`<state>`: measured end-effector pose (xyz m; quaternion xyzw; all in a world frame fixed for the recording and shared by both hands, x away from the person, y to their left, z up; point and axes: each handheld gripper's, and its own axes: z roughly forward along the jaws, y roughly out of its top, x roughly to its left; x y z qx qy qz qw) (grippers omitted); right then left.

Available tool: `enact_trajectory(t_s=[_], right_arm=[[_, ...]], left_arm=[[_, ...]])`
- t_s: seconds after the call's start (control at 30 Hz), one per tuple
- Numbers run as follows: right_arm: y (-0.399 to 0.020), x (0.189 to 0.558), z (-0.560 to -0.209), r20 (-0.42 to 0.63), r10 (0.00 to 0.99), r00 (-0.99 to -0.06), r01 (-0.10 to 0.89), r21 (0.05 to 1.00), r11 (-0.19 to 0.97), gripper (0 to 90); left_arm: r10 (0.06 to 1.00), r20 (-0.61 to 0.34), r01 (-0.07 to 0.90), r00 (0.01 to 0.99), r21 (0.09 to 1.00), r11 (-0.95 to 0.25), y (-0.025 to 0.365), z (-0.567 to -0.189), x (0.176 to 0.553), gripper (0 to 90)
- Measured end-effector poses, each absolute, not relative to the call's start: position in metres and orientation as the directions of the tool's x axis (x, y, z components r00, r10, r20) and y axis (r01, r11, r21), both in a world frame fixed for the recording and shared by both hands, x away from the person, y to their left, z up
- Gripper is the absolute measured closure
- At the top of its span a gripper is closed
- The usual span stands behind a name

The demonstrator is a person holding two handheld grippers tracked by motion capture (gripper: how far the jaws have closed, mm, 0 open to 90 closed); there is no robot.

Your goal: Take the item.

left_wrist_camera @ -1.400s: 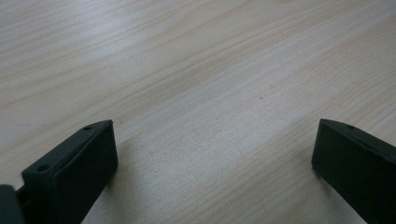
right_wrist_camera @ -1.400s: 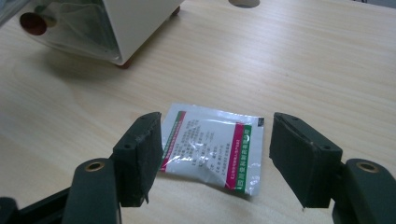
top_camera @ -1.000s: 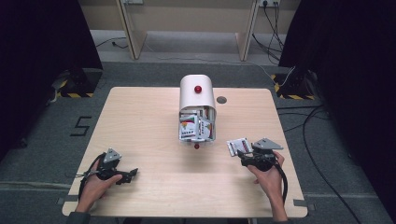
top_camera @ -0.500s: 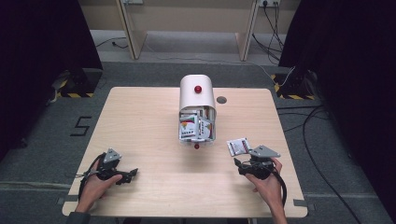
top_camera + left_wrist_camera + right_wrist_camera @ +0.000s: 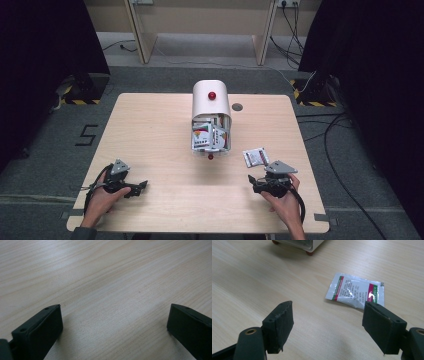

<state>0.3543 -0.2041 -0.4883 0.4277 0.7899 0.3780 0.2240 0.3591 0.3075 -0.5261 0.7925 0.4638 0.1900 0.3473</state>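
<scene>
Left gripper: resting low at the table's near left corner, as in the earlier picture; jaws released, bare wood between them.
Container: white, round-topped, red knob, at table centre, packets inside its open front; unchanged.
Right gripper: drawn back toward the near edge since a second ago; its jaws have just been opening and stand apart, gripping nothing.
Sachet: lies flat on the table just beyond the right jaw's tip, untouched.
Sachet look: white, glossy, small print, red-green bands at both ends.
</scene>
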Motion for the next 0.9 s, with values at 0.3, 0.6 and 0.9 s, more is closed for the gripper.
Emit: enact_trajectory(t_s=[0.3,0.6,0.9], right_arm=[[-0.203,0.345,-0.497,-0.034,0.843,-0.537,0.517,0.777,0.360,25.6],[-0.205,0.337,-0.504,-0.032,0.841,-0.541,0.524,0.769,0.367,25.6],[-0.205,0.331,-0.504,-0.016,0.853,-0.521,0.530,0.778,0.338,20.8]], left_arm=[[0.867,-0.021,0.603,0.498,0.727,-0.329,0.307,-0.526,0.359,0.0],[0.867,-0.021,0.603,0.497,0.727,-0.328,0.307,-0.526,0.359,0.0],[0.867,-0.021,0.603,0.497,0.727,-0.328,0.307,-0.526,0.359,0.0]])
